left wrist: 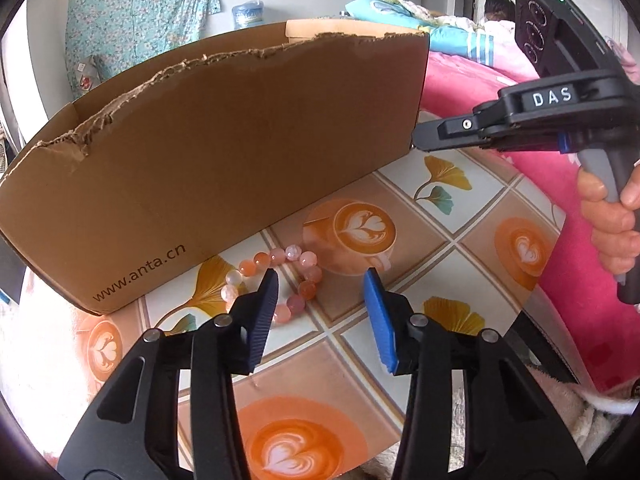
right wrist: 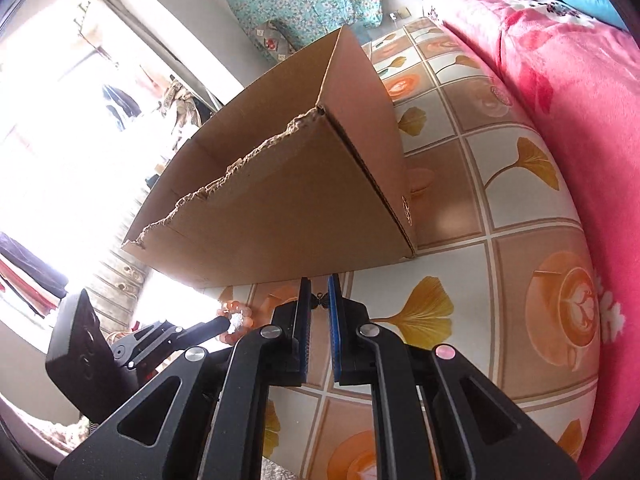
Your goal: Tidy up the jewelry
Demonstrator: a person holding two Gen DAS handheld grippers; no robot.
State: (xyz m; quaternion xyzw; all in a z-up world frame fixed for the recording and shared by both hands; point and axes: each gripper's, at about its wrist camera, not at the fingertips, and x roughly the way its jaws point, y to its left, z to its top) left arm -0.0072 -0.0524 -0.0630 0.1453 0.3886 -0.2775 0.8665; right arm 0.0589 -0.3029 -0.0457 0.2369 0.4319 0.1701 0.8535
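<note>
A pink and orange bead bracelet [left wrist: 300, 276] lies on the patterned tablecloth beside the cardboard box [left wrist: 224, 152]. My left gripper [left wrist: 320, 276] is open, its fingers on either side of the bracelet's near part, just above it. My right gripper [right wrist: 319, 294] is shut on a small dark butterfly-shaped piece [right wrist: 319, 300], held above the table near the box's corner [right wrist: 280, 200]. In the left wrist view the right gripper [left wrist: 424, 140] hovers by the box's right end. The bracelet [right wrist: 236, 320] and left gripper's finger [right wrist: 208, 328] show at lower left in the right wrist view.
The torn-edged box reads www.anta.cn. The tablecloth [left wrist: 440, 220] has coffee cups and ginkgo leaves. A pink blanket [right wrist: 580, 120] borders the table on the right. A person lies in the background [left wrist: 496, 12].
</note>
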